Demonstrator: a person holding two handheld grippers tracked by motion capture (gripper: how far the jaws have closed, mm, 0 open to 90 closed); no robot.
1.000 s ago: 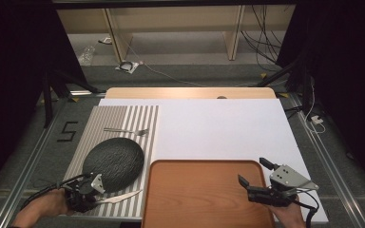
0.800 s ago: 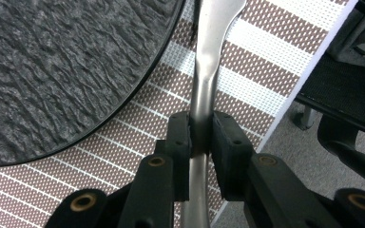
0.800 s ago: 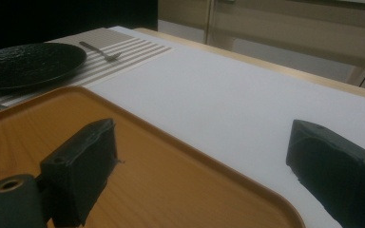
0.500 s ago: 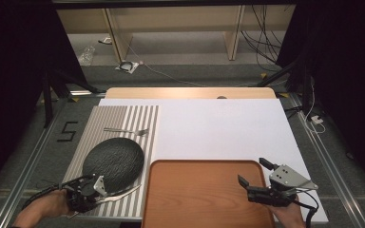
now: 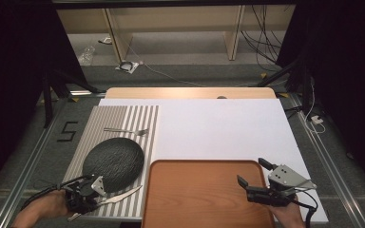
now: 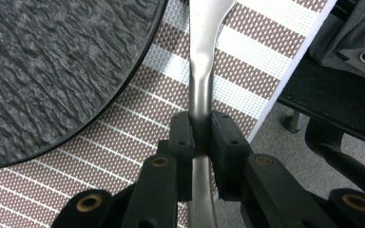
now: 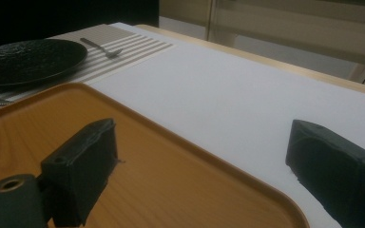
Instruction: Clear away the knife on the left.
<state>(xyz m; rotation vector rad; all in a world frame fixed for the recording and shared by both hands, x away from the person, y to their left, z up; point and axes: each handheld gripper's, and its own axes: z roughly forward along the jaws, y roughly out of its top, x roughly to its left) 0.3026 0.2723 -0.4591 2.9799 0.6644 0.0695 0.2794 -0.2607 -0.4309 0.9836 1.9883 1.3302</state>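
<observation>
- High view: the counter carries a wooden tray just right of the striped placemat.
- Black plate lies on that placemat.
- Right hand-held gripper hovers wide open over the tray.
- Left hand-held gripper has just been closing and clamps the knife handle at the placemat's near edge.

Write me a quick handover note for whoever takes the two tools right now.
Left tool: shut on the handle of the knife, at the near edge of the striped placemat; the knife looks not yet lifted.
Right tool: open, holding nothing, over the wooden tray.
Black plate sits on the placemat beside the knife; fork lies beyond the plate.
Done: knife gripped. Nothing is on the tray.
Left, probably: lift the knife and carry it across, perhaps to the tray; plate and fork untouched.
</observation>
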